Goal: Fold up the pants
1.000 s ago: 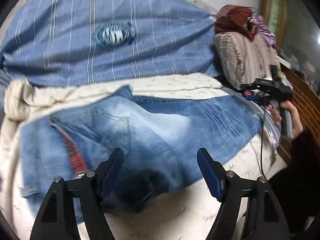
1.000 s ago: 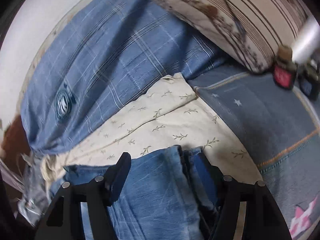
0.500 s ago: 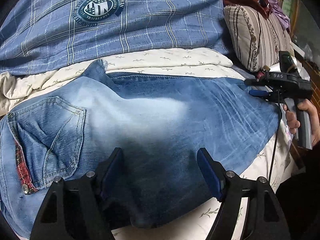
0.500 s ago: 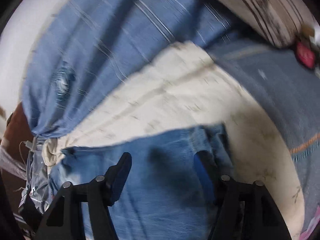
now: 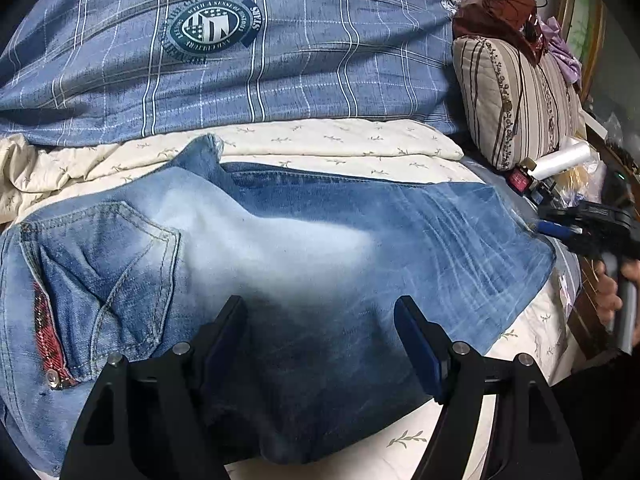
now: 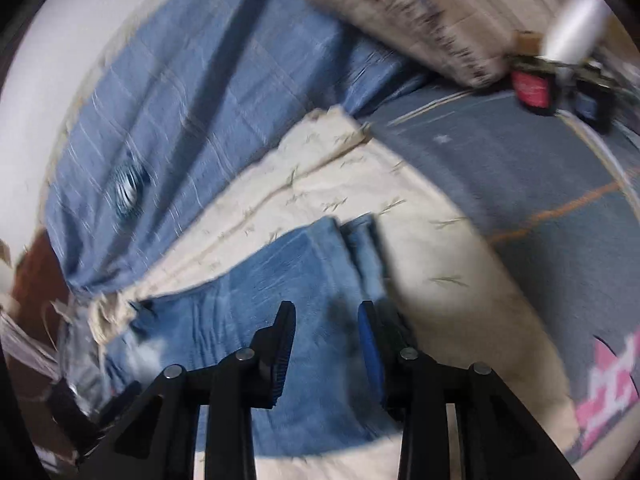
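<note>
Faded blue jeans (image 5: 304, 264) lie folded on a cream sheet, back pocket (image 5: 108, 272) at the left, leg ends at the right. My left gripper (image 5: 320, 336) hovers open and empty just above the near middle of the jeans. My right gripper (image 6: 326, 344) is over the leg end of the jeans (image 6: 280, 280), its jaws partly closed with a gap between them and nothing held. The right gripper also shows in the left wrist view (image 5: 596, 232), at the right edge beside the leg ends, held by a hand.
A blue plaid duvet (image 5: 240, 60) is piled behind the jeans. A striped pillow (image 5: 520, 96) stands at the back right with small bottles (image 5: 520, 180) and a white roll (image 5: 564, 158) beside it. A grey-blue blanket (image 6: 520, 200) lies right of the cream sheet (image 6: 340, 184).
The left gripper has moved down closer to the jeans. The right gripper's jaws have narrowed and it has shifted over the leg end; its view is blurred by motion.
</note>
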Demonstrator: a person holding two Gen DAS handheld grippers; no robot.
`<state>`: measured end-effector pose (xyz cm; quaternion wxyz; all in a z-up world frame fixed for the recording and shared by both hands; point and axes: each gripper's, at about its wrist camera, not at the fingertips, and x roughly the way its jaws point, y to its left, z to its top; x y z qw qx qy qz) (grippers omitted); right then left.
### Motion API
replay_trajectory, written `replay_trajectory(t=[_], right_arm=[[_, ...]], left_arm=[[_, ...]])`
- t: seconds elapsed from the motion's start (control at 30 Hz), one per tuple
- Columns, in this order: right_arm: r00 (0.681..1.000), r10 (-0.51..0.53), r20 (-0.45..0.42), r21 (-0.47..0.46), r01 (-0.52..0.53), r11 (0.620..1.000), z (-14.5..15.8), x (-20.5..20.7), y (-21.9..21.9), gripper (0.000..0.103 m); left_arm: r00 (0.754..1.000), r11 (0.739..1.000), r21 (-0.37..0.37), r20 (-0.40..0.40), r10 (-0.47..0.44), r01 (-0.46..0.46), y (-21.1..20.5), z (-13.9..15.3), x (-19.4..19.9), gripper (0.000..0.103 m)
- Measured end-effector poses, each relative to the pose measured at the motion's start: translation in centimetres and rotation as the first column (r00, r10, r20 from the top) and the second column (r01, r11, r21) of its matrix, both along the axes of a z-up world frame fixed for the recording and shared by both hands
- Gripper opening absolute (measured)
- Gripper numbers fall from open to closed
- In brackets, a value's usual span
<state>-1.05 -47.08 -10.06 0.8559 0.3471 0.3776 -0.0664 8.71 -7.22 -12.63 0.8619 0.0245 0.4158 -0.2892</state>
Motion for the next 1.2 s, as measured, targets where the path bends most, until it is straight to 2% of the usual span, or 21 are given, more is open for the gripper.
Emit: replay_trajectory(t=[0.07, 0.2, 0.3, 0.43, 0.53, 0.6, 0.77, 0.93, 1.03, 1.1, 1.2], right_arm=[[0.998, -0.056, 0.040, 0.054, 0.054, 0.997, 0.2, -2.4, -1.4, 0.069], [0.996, -0.047, 0.077, 0.195, 0.032, 0.980, -0.9, -4.5, -3.1, 0.069], [1.000, -0.014, 0.024, 0.238, 0.008, 0.971, -2.4, -3.7, -3.3, 0.069], [0.999, 0.038, -0.013, 0.308, -0.032, 0.951, -4.0, -3.2, -3.0, 0.069], [0.997, 0.045, -0.059, 0.322, -0.024, 0.946, -5.1, -2.5, -2.7, 0.069], [0.997, 0.045, -0.059, 0.321, -0.023, 0.947, -5.2, -2.2, -2.6, 0.071], [0.999, 0.022, -0.037, 0.351, -0.008, 0.936, -5.3, -1.7, -2.2, 0.081], [0.996, 0.087, 0.018, 0.397, -0.087, 0.914, -5.3, -0.3, -0.4, 0.080], [0.998, 0.069, 0.010, 0.312, -0.068, 0.948, -4.7, 0.4, 0.9, 0.066], [0.998, 0.054, -0.020, 0.275, -0.046, 0.960, -4.8, 0.8, 1.4, 0.038], [0.998, 0.020, -0.057, 0.247, -0.005, 0.969, -5.2, 1.1, 1.6, 0.029]], left_arm=[[1.000, 1.000, 0.016, 0.002, -0.001, 0.001, -0.4, -0.2, 0.0, 0.076], [1.000, 0.999, 0.040, -0.005, -0.008, 0.008, -1.4, -0.6, -0.2, 0.077], [1.000, 0.999, 0.043, -0.007, -0.023, 0.023, -2.4, -0.9, -0.5, 0.084], [0.998, 0.997, 0.060, -0.007, -0.056, 0.057, -4.0, -1.2, -1.2, 0.084], [0.997, 0.987, 0.146, 0.008, -0.075, 0.073, -5.5, -2.1, -1.6, 0.085], [0.996, 0.981, 0.178, 0.030, -0.085, 0.079, -6.0, -2.2, -1.9, 0.086], [0.995, 0.986, 0.138, 0.027, -0.101, 0.096, -6.3, -1.6, -2.0, 0.086], [0.996, 0.989, 0.127, 0.028, -0.081, 0.077, -6.2, -1.4, -1.8, 0.086], [0.997, 0.991, 0.115, 0.018, -0.070, 0.067, -5.8, -1.3, -1.7, 0.086], [0.997, 0.992, 0.116, 0.047, -0.055, 0.049, -5.7, -0.9, -1.8, 0.086], [0.994, 0.991, 0.133, 0.105, -0.012, -0.002, -5.1, -0.3, -1.8, 0.086]])
